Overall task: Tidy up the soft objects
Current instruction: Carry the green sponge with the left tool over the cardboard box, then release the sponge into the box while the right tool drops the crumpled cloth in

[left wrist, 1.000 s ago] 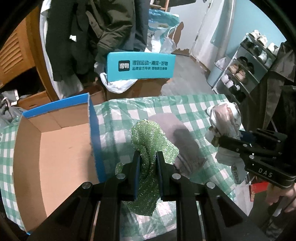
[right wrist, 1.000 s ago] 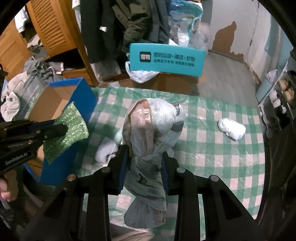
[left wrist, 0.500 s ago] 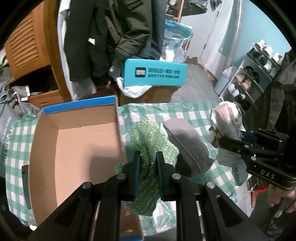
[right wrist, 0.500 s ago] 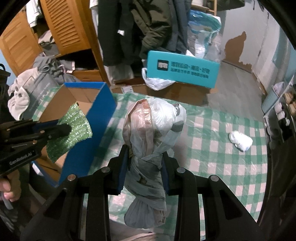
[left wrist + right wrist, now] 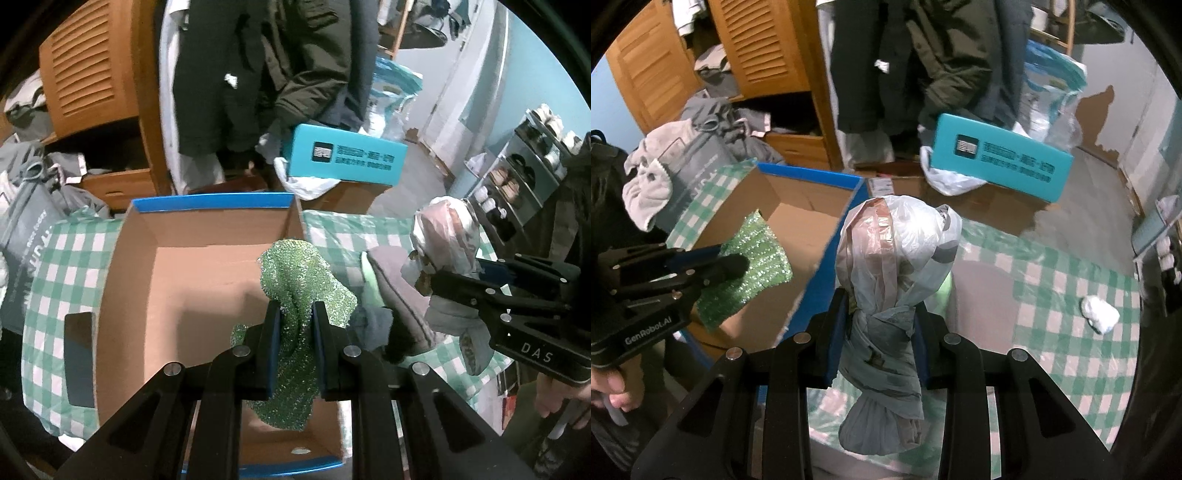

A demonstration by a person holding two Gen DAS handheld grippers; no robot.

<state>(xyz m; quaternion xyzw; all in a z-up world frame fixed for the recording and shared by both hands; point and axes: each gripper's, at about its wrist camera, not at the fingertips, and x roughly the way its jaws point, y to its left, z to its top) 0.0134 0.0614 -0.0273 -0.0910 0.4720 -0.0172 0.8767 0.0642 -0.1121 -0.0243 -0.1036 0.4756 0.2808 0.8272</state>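
The green sparkly cloth (image 5: 295,291) sits at the lower centre of the left wrist view, pinched between the pads of the left gripper (image 5: 294,314), whose jaws are clamped tight on it. It hangs over the open cardboard box (image 5: 192,280), which has blue outer walls and fills the centre left of that frame. In the right wrist view the same cloth (image 5: 753,266) appears at the middle left, above the box interior (image 5: 805,236).

The knotted plastic bag bundle (image 5: 890,280) occupies the centre of the right wrist view, gripped at its twisted neck by the right gripper (image 5: 879,328), jaws closed against it. It is held over the green checked tablecloth (image 5: 1052,302), just right of the box's blue wall.

Readable markings: "DAS" on the right gripper body (image 5: 535,354) at the right edge of the left view; "GenRobot.AI" on the left gripper body (image 5: 646,332) at the lower left of the right view. A teal carton (image 5: 997,162) at the upper right carries a dark logo square and a printed line too blurred to read.

A grey sock (image 5: 399,295) lies on the cloth beside the box. A small white wad (image 5: 1099,314) lies at the right, well apart.
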